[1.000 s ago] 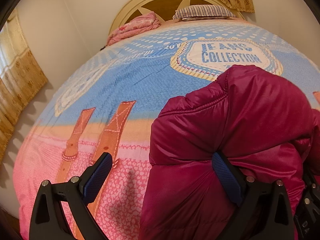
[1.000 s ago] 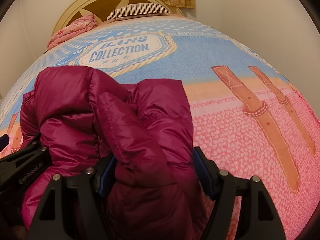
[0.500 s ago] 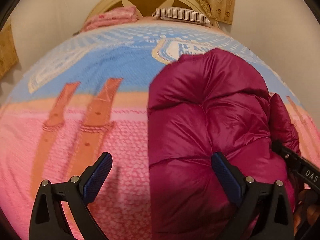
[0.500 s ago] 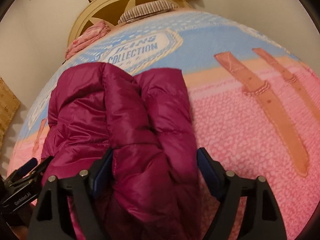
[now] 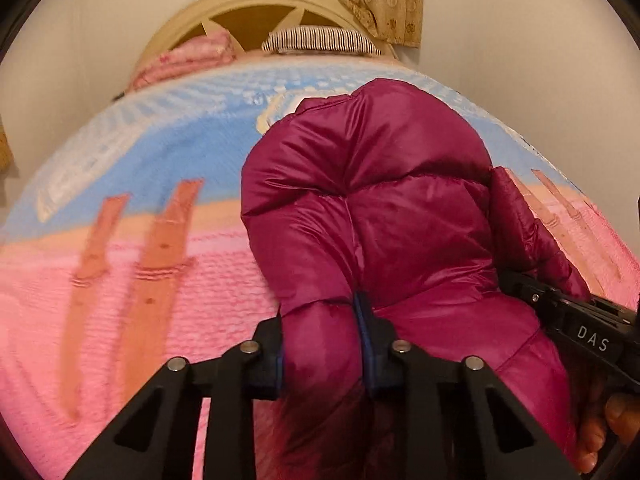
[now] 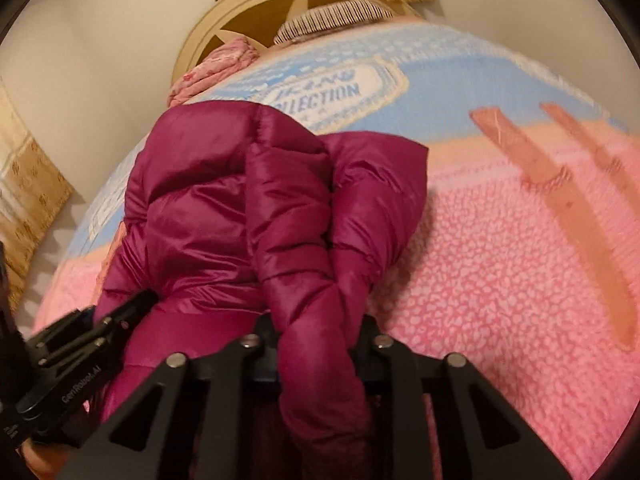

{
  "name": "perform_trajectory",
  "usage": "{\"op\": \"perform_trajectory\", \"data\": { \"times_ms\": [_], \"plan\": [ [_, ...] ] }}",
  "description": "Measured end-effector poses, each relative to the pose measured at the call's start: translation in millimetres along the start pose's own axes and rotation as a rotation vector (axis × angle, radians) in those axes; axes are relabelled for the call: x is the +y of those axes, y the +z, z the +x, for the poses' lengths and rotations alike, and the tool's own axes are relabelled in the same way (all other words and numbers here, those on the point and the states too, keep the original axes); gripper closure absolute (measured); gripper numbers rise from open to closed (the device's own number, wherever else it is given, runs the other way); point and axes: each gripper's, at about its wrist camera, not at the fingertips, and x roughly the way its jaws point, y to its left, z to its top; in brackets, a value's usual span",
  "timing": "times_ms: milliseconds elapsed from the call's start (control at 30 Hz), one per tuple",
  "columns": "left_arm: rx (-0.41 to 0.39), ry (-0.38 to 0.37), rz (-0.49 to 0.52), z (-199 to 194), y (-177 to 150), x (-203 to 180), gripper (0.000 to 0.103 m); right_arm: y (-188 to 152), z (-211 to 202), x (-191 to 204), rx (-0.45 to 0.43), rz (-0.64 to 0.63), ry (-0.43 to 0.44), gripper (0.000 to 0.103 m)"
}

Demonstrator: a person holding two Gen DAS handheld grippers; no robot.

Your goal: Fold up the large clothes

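A magenta puffer jacket (image 5: 380,208) lies bunched on the bed, and it also shows in the right wrist view (image 6: 248,208). My left gripper (image 5: 322,344) is shut on a thick fold of the jacket's near edge. My right gripper (image 6: 316,344) is shut on another padded fold, close beside the left one. The right gripper's body (image 5: 580,320) shows at the right of the left wrist view. The left gripper's body (image 6: 80,344) shows at the lower left of the right wrist view.
The bedspread (image 5: 120,280) is pink near me and blue farther off, with a "JEANS COLLECTION" patch (image 6: 340,92). A striped pillow (image 5: 320,38), a folded pink blanket (image 5: 188,56) and a cream headboard (image 5: 256,4) stand at the far end. Walls and curtains (image 6: 28,184) flank the bed.
Both grippers were open around the jacket's folds and have closed on them. The views have swung towards the headboard.
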Motion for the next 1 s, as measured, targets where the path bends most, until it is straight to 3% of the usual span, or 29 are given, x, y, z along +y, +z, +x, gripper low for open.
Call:
{"op": "perform_trajectory", "data": {
  "times_ms": [267, 567, 1000],
  "plan": [
    [-0.084, 0.112, -0.031, -74, -18, 45, 0.076, -12, -31, 64, -0.045, -0.101, 0.084, 0.081],
    [-0.12, 0.193, -0.116, -128, -44, 117, 0.076, -24, -31, 144, -0.045, -0.221, 0.171, 0.082],
    [-0.128, 0.272, -0.207, -153, -69, 186, 0.076, -29, -6, 208, -0.011, -0.345, 0.234, 0.082]
  ]
}}
